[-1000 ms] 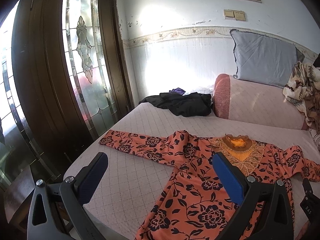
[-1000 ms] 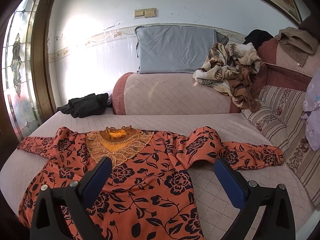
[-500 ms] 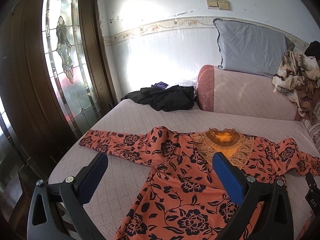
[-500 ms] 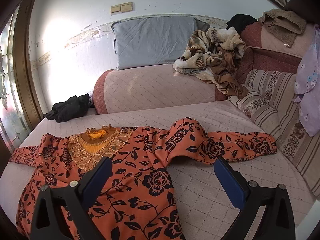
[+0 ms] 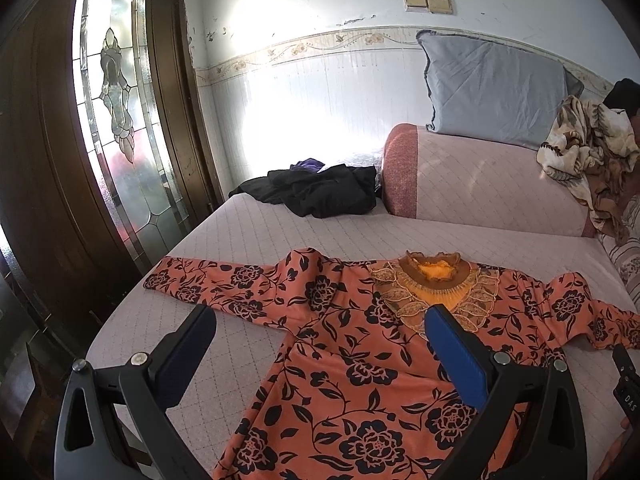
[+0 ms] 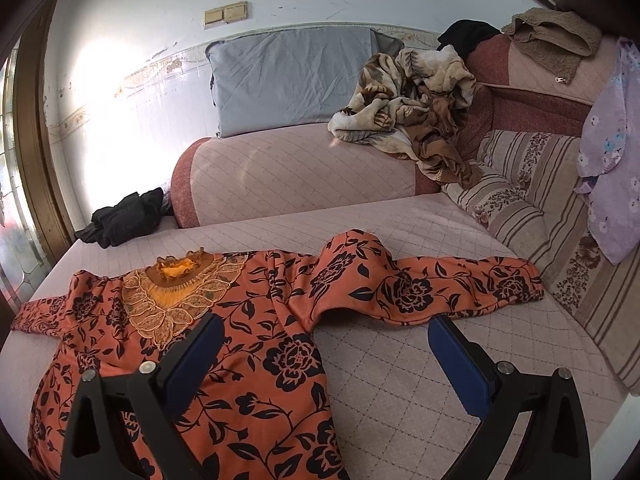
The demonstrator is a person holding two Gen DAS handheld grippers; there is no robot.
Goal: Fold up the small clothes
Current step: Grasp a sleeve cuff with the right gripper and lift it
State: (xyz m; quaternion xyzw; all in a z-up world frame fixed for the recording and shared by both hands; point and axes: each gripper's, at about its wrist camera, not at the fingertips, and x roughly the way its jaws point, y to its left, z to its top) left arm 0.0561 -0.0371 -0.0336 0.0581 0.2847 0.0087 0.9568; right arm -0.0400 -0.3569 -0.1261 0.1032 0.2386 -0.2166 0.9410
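Left tongs (image 5: 320,336) spread wide, empty, hovering above top's left side. Right tongs (image 6: 320,338) likewise wide apart, empty, over top's right side and bare bed (image 6: 400,380). Orange floral top (image 5: 360,360) lies flat on bed, face up, sleeves out left and right, gold lace collar (image 5: 434,280) at far end. Farther: black clothes (image 5: 320,194) far left, bolster (image 5: 480,184), grey pillow (image 5: 492,84) atop it, brown blanket (image 6: 416,104) far right.

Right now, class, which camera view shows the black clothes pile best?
The left wrist view: the black clothes pile lies unobstructed beside the bolster. The right wrist view shows only a smaller bundle near its left edge.
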